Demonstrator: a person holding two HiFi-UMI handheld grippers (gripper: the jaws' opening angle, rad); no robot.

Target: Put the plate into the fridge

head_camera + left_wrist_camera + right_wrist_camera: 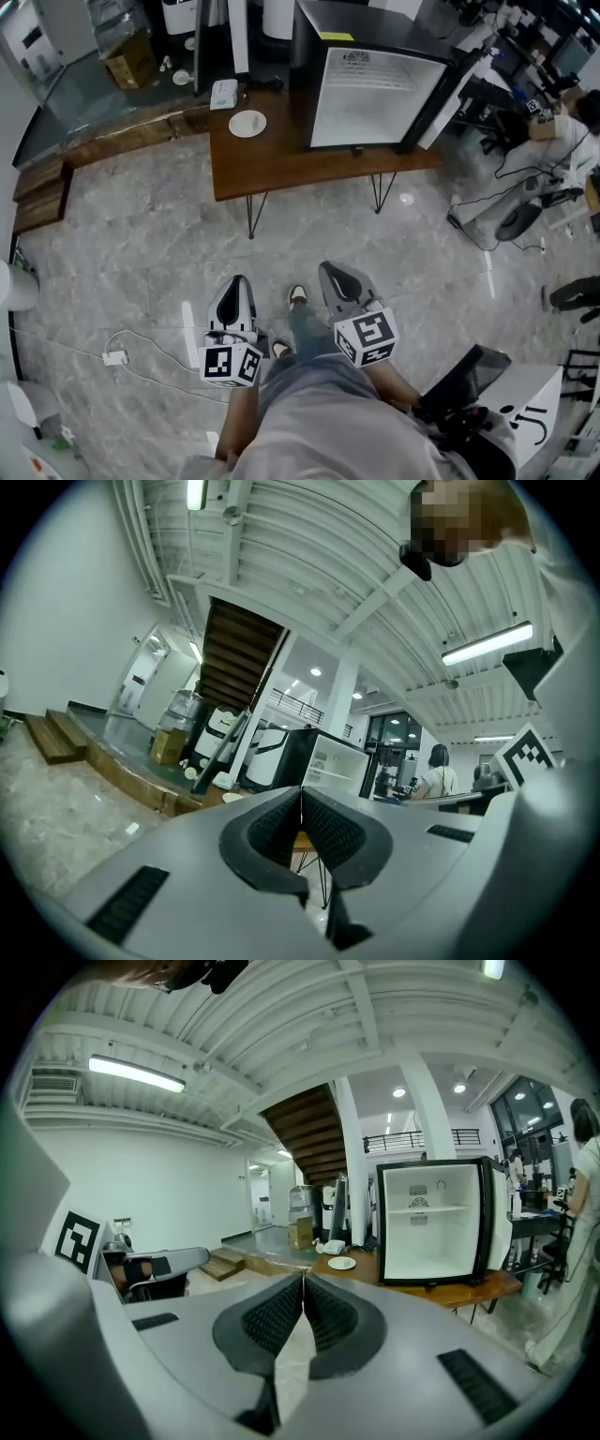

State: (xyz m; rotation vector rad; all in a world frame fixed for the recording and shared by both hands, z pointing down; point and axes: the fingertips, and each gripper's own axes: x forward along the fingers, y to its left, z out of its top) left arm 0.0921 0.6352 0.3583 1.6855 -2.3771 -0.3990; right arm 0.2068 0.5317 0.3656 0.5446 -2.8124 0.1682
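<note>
Left gripper [238,281]: jaws shut tight, nothing in them.
Right gripper [330,270]: jaws shut tight, nothing in them.
Plate [247,123]: on the tabletop [300,164], near the open fridge [375,98], well apart from both grippers.

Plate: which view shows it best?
Head view: the plate shows whole from above, on the table beside the open fridge. The right gripper view shows it small and nearly edge-on; the left gripper view gives only a pale sliver, far off.
</note>
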